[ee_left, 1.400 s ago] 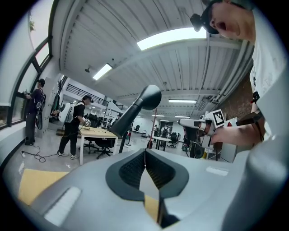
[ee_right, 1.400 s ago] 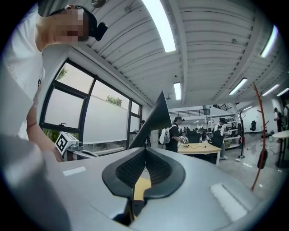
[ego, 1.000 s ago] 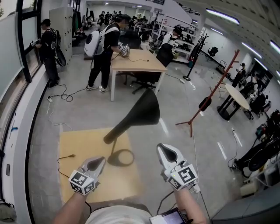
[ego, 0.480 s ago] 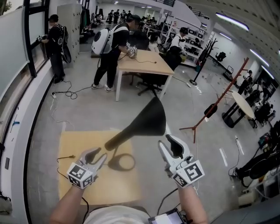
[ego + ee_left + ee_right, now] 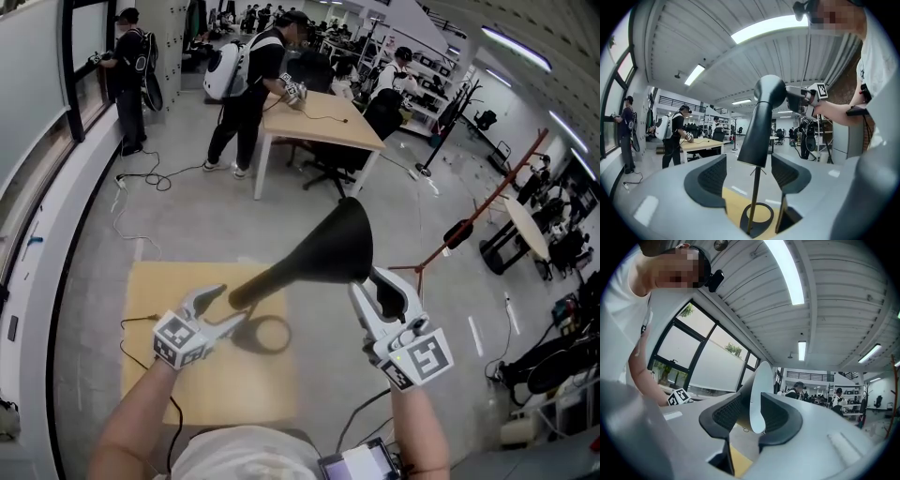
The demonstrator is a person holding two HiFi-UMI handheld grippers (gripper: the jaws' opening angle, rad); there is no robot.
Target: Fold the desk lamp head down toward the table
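Observation:
A black desk lamp stands on a small wooden table [image 5: 150, 375], its ring base [image 5: 265, 335] flat on the top. Its cone shade [image 5: 328, 248] points up and to the right. My left gripper [image 5: 230, 305] is at the narrow neck [image 5: 757, 136]. Its jaws have just been opening and stand wide, with the neck and thin stem [image 5: 753, 197] between them, untouched. My right gripper [image 5: 375, 281] is raised to the shade's rim [image 5: 757, 394]. Its jaws opened wide, then came in slightly, and the rim sits between the pads with room to spare.
A thin cable [image 5: 141, 323] lies on the table's left part. Beyond it is grey floor, then a larger wooden desk [image 5: 319, 117] with several people around it. A red coat stand [image 5: 469, 216] leans at the right, and a window wall runs along the left.
Both grippers went from shut to wide open. The left one slid right to the lamp's neck; the right one rose to the shade's rim. The lamp has not moved.

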